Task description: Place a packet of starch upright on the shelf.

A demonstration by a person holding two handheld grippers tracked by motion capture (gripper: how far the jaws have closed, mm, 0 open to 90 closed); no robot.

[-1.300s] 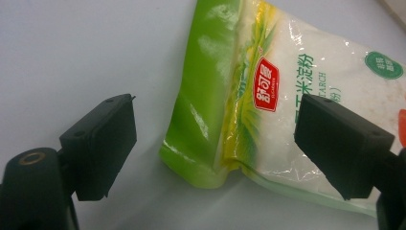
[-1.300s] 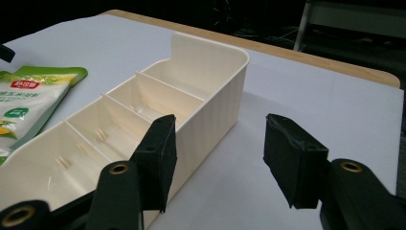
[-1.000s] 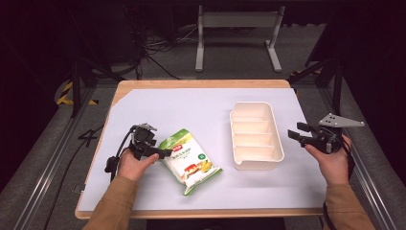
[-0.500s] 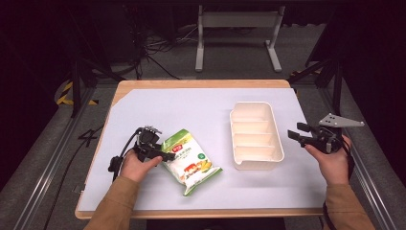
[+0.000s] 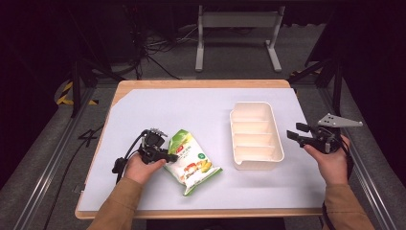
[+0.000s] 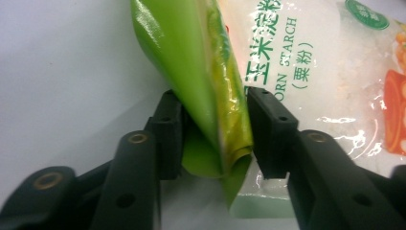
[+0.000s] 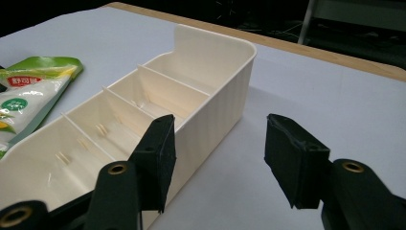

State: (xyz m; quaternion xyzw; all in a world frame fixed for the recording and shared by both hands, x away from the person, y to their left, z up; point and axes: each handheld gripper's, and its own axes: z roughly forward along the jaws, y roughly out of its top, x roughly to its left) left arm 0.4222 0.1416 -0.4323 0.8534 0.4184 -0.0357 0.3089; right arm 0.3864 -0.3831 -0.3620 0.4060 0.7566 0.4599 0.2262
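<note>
Your left gripper (image 5: pixel 165 154) at lower left of the high view is right on the corn starch bag (image 5: pixel 190 160); in the left gripper view its jaws sit either side of the bag's folded green edge (image 6: pixel 215 120), close to pinching it but I can't tell if they've bitten yet; the bag lies flat, long axis running from upper left to lower right, green top end toward upper left; the divided white tray (image 5: pixel 256 136) sits just right of it; your right gripper (image 5: pixel 296 135) hangs open and empty beside the tray's right wall.
</note>
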